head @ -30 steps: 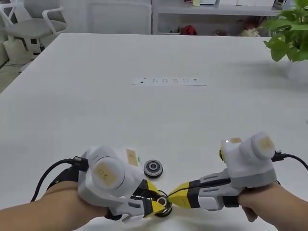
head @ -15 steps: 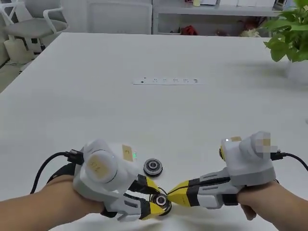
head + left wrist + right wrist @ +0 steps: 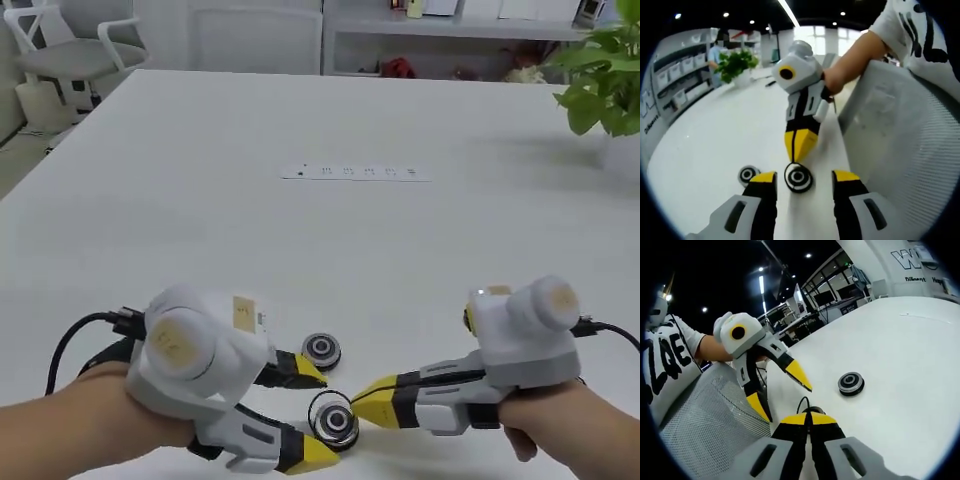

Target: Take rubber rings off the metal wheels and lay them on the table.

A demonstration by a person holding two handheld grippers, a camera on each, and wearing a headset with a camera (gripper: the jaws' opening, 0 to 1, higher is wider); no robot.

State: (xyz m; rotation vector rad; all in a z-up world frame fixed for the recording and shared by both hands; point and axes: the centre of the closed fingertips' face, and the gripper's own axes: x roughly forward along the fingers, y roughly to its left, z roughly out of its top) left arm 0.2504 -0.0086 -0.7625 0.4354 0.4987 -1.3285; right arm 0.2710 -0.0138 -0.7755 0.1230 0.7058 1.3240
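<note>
- The white table has a smooth, matte top that runs far back. A flat white strip with small dark marks lies on it, well beyond the grippers.
- A white chair stands past the far left corner, and shelves line the back wall. A leafy green plant reaches in at the far right, cut by the frame edge.
- In the gripper views a grey-white mesh chair back sits just off the table edge, beside the person's printed white shirt. Ceiling lights show overhead.
- The near wheel is a small round disc with a bright metal hub and a dark rim. It lies flat close to the near table edge.
- The rubber ring shows as a thin black loop. It stands partly clear of the near wheel on the far side.
- A second wheel of the same make lies flat just beyond, apart from both grippers, with its dark rim in place.
- The left gripper has a white body and black jaws tipped in yellow. Its jaws are spread wide on either side of the near wheel, gripping nothing.
- The right gripper has its yellow tips pressed together at the near wheel's edge. In its own view the thin black loop rises from between them, so it appears to pinch the ring.
- The exact place where the ring meets the tips is too small to make out. How much of the ring sits on the rim is hidden.
</note>
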